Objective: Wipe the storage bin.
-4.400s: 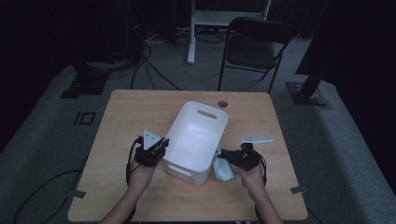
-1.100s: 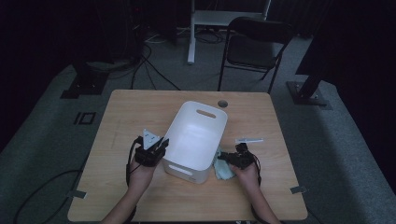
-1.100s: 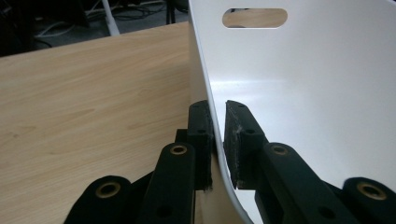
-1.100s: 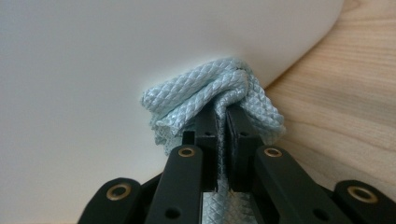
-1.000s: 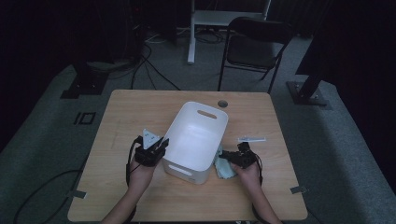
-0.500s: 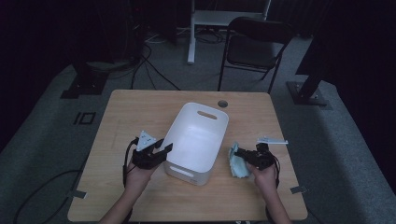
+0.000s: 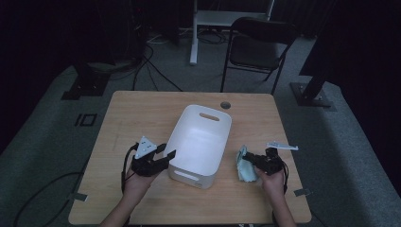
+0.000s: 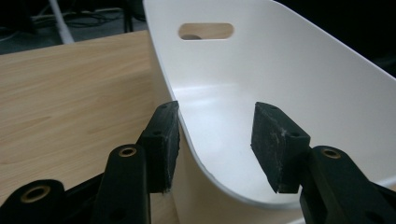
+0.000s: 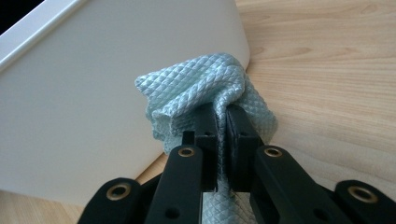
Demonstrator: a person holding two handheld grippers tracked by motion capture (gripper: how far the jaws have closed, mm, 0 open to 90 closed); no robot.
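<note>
A white plastic bin (image 7: 201, 137) with a handle slot stands in the middle of the wooden table (image 7: 142, 113). My left gripper (image 7: 163, 153) sits at the bin's near left corner. In the left gripper view its jaws straddle the bin's rim (image 8: 205, 172), one pad outside the wall and one inside; my left gripper (image 8: 215, 108) is open and has just been opening. To the right of the bin, my right gripper (image 7: 248, 158) is shut on a light blue quilted cloth (image 7: 243, 168). The right gripper view shows the cloth (image 9: 201, 79) bunched between my right gripper (image 9: 223, 109), close to the bin's outer wall (image 9: 93, 70).
A round cable hole (image 7: 225, 105) lies in the table behind the bin. Beyond the table stand a black chair (image 7: 260, 47) and a white desk leg (image 7: 193, 33). Cables run over the dark floor at the left.
The left jaws have opened off the bin's rim. The right gripper has carried the cloth to the right, away from the bin's side.
</note>
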